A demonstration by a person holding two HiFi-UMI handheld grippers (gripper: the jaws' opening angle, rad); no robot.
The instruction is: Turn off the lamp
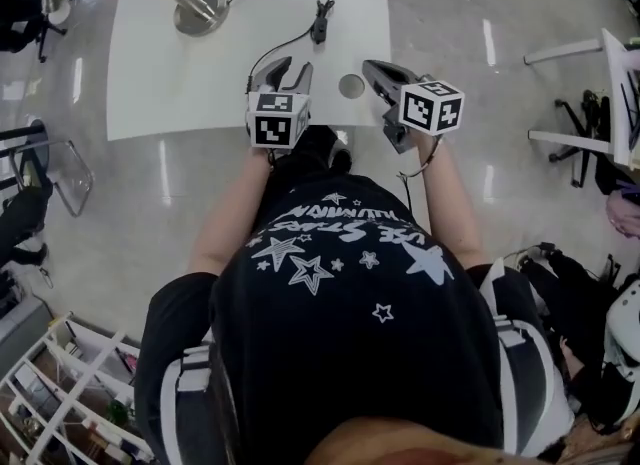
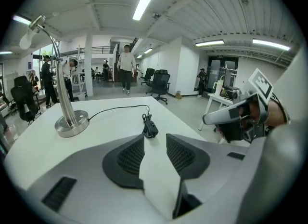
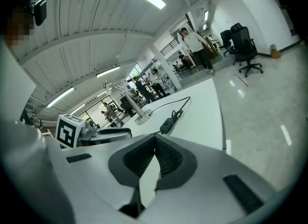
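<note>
Standing at the far left corner of the counter (image 1: pixel 160 83), the lamp (image 1: pixel 200 10) rests on its round metal base with its curved neck leaning out past the left edge; its head looks bright in the left gripper view, so I judge it to be lit and the task not yet done; from the base a black cord (image 2: pixel 120 107) loops along the far edge and comes down to an inline switch (image 1: pixel 320 25), which lies flat on the counter a little right of the middle, and this is most likely the part to press; the left claw (image 2: pixel 155 141) hovers over the near edge, aimed straight at that switch but apart from it, its jaws spread with only bare counter showing between them, a stance that suits closing on the switch body or steadying it; just to its right a small round hole (image 1: pixel 351 85) sits in the counter near the near edge; furthest right, the right claw (image 3: pixel 155 138) is held near the same edge, angled inward toward the switch, its jaws pressed together at the tips and pinching nothing, perhaps so that the closed tip can serve as a poker; no container shows on the counter.
</note>
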